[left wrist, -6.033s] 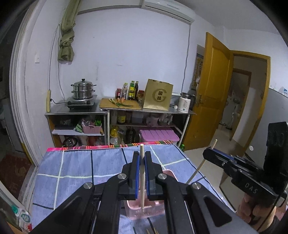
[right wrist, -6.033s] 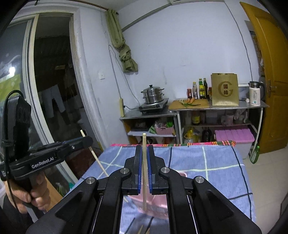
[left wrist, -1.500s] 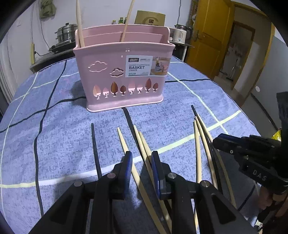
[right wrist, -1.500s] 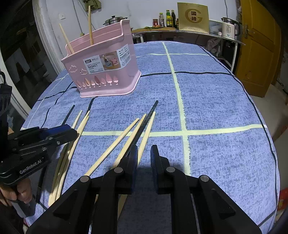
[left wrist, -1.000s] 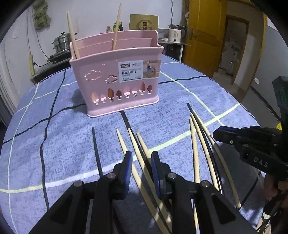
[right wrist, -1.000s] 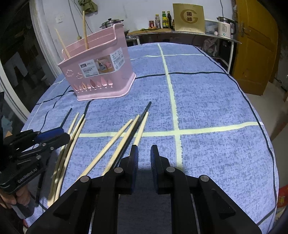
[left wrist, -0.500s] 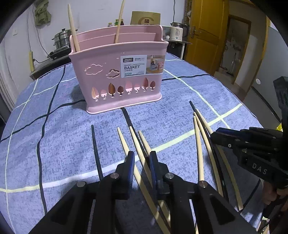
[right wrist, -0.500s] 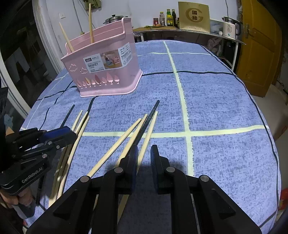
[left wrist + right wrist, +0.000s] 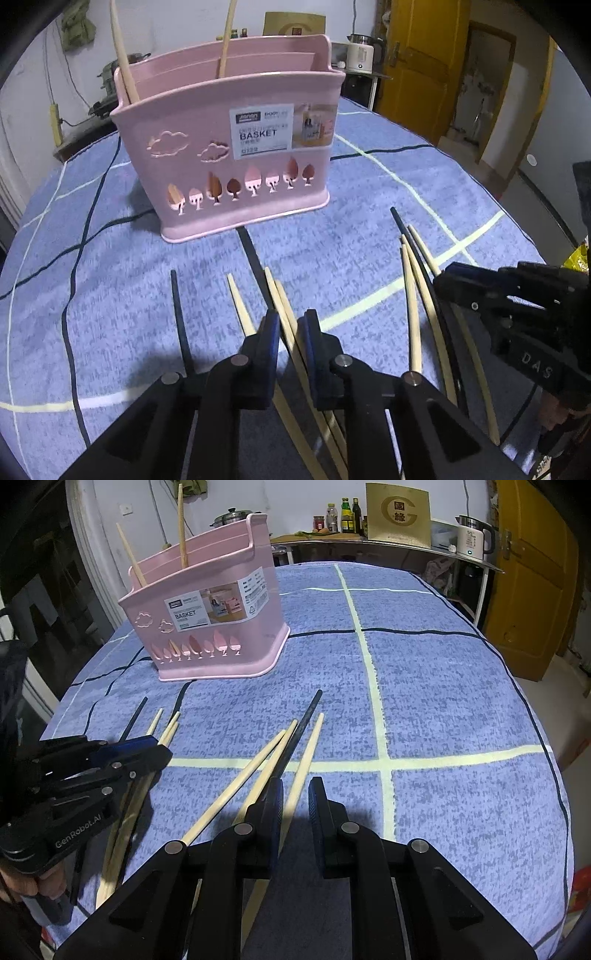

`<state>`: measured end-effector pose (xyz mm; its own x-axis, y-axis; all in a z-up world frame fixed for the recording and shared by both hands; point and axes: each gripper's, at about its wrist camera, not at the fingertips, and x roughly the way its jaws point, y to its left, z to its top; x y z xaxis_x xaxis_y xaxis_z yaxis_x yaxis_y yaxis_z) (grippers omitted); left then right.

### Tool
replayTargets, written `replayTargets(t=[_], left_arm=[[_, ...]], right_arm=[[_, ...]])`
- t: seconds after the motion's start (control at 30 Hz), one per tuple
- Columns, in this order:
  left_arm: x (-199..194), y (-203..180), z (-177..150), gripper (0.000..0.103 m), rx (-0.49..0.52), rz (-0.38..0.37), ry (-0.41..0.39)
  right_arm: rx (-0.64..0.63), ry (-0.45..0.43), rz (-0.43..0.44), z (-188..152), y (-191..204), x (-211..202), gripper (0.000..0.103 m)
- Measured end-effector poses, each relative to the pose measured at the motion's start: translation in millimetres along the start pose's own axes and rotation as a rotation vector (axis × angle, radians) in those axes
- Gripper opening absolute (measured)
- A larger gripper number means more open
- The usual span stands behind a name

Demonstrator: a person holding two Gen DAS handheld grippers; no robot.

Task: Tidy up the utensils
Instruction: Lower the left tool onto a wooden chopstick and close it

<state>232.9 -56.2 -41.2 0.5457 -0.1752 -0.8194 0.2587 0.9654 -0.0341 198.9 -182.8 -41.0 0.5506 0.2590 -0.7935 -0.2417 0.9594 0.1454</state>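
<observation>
A pink utensil basket (image 9: 236,147) stands on the blue checked tablecloth (image 9: 110,314) with two wooden chopsticks (image 9: 120,44) leaning in it; it also shows in the right wrist view (image 9: 214,627). Several wooden and black chopsticks lie loose on the cloth. My left gripper (image 9: 290,328) is open, low over the cloth, its jaws either side of wooden chopsticks (image 9: 284,314). My right gripper (image 9: 295,797) is open, its jaws around one wooden chopstick (image 9: 308,753), beside a black chopstick (image 9: 299,731). Each gripper shows in the other's view.
A black chopstick (image 9: 179,317) lies left of my left gripper. More chopsticks (image 9: 413,295) lie by my right gripper. A yellow door (image 9: 532,576) and a shelf with kettle (image 9: 472,539), bottles and a pot stand behind the table.
Both grippers dropped their earlier chopsticks into the basket and came down to the cloth. Over the last second both moved forward and lower over the loose chopsticks, jaws still open.
</observation>
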Motion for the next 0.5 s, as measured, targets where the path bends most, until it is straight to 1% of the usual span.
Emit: replayTargets(t=[0.13,0.37,0.5], left_arm=[[0,2,0,0.013,-0.007,-0.013,0.000],[-7,20,-7,0.014,-0.075,-0.099,-0.023],[-9,28,-12,0.014,-0.111,-0.116,-0.036]], right_arm=[[-0.002,0.004,-0.004,7,-3,4,0.015],[0.000,0.003,0.002,10,-6,5,0.015],[-0.003,0.002,0.001,11,-6,6,0.015]])
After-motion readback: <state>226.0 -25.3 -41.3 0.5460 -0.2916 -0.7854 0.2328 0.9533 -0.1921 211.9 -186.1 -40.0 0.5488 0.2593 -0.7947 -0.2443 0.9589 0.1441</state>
